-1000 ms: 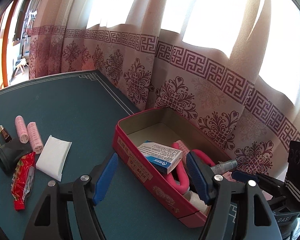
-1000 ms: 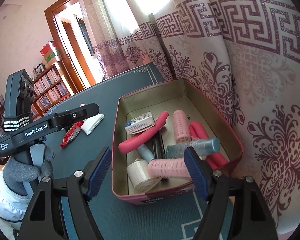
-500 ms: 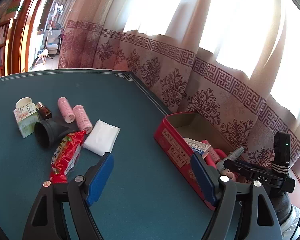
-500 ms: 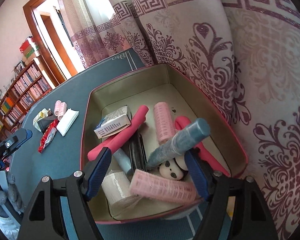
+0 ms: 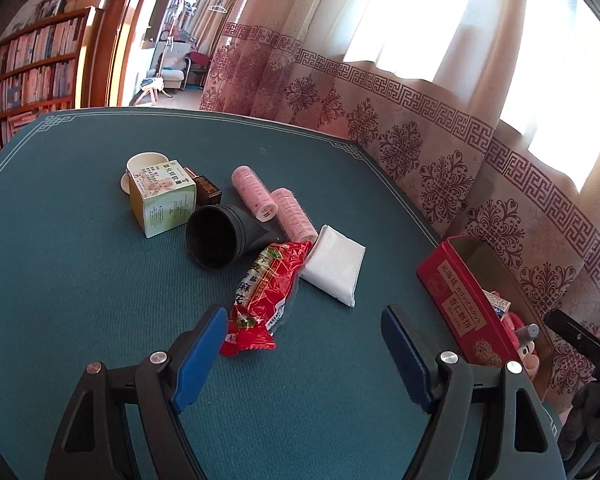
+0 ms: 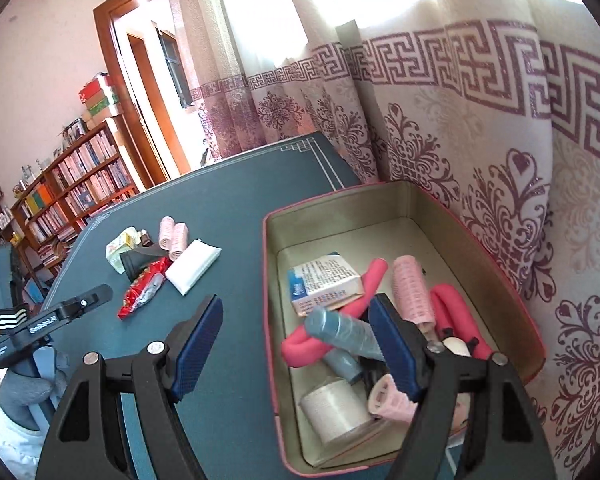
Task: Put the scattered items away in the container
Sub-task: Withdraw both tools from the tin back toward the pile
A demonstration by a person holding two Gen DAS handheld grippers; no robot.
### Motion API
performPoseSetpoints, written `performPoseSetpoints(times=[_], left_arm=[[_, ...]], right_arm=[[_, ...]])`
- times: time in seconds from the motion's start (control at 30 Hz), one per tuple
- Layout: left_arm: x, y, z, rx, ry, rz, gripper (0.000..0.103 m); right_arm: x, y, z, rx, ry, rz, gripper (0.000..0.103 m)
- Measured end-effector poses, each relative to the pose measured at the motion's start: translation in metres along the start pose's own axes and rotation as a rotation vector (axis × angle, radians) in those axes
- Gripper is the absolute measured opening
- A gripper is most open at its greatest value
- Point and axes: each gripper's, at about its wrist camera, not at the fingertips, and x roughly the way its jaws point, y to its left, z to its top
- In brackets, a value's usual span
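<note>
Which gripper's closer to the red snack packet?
Left. The left gripper hangs open just short of the red snack packet; the right gripper straddles the tin's wall, farther off.

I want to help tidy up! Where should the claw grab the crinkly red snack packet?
Grab the crinkly red snack packet across its narrow middle, coming from above. It lies flat and long on the green table, so the open left claw can probably span its width. Its far end touches the black funnel, so avoid that end.
</note>
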Motion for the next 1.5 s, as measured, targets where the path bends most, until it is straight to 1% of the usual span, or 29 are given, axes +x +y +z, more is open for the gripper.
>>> performPoseSetpoints(times=[0.1, 0.17, 0.23, 0.33, 0.47, 0.6, 0.93, 1.2, 1.23, 1.27, 1.3, 1.37, 1.4, 1.5], left_arm=[[0.005, 0.004, -0.002, -0.006, 0.017, 0.009, 0.081], [0.008, 0.005, -0.001, -0.004, 0.026, 0.016, 0.081], [0.009, 0.005, 0.000, 0.003, 0.030, 0.025, 0.081], [0.014, 0.004, 0.005, 0.027, 0.035, 0.040, 0.081], [0.022, -0.001, 0.010, 0.068, 0.050, 0.058, 0.081], [0.035, -0.004, 0.012, 0.092, 0.072, 0.069, 0.081], [0.062, -0.002, 0.020, 0.139, 0.113, 0.106, 0.081], [0.075, -0.002, 0.025, 0.169, 0.134, 0.102, 0.080], [0.077, -0.001, 0.024, 0.170, 0.136, 0.106, 0.078], [0.079, 0.000, 0.024, 0.169, 0.139, 0.109, 0.069], [0.081, 0.003, 0.024, 0.163, 0.148, 0.108, 0.062], [0.081, 0.005, 0.023, 0.154, 0.134, 0.115, 0.046], [0.080, 0.007, 0.024, 0.148, 0.130, 0.106, 0.040], [0.074, 0.010, 0.021, 0.131, 0.120, 0.101, 0.039]], right_arm=[[-0.006, 0.021, -0.001, -0.022, -0.032, 0.028, 0.079], [-0.006, 0.035, -0.004, -0.038, -0.039, 0.061, 0.079], [-0.003, 0.048, -0.008, -0.055, -0.031, 0.099, 0.079], [0.004, 0.063, -0.017, -0.082, -0.014, 0.135, 0.079], [0.021, 0.075, -0.033, -0.096, 0.048, 0.168, 0.079], [0.030, 0.081, -0.044, -0.106, 0.085, 0.186, 0.079], [0.047, 0.083, -0.057, -0.099, 0.150, 0.201, 0.079], [0.059, 0.088, -0.061, -0.105, 0.189, 0.196, 0.079], [0.060, 0.089, -0.062, -0.109, 0.193, 0.192, 0.079], [0.062, 0.091, -0.062, -0.115, 0.198, 0.189, 0.079], [0.064, 0.093, -0.063, -0.121, 0.203, 0.190, 0.079], [0.066, 0.097, -0.063, -0.133, 0.209, 0.190, 0.079], [0.068, 0.098, -0.063, -0.139, 0.211, 0.189, 0.079], [0.073, 0.100, -0.059, -0.149, 0.208, 0.179, 0.079]])
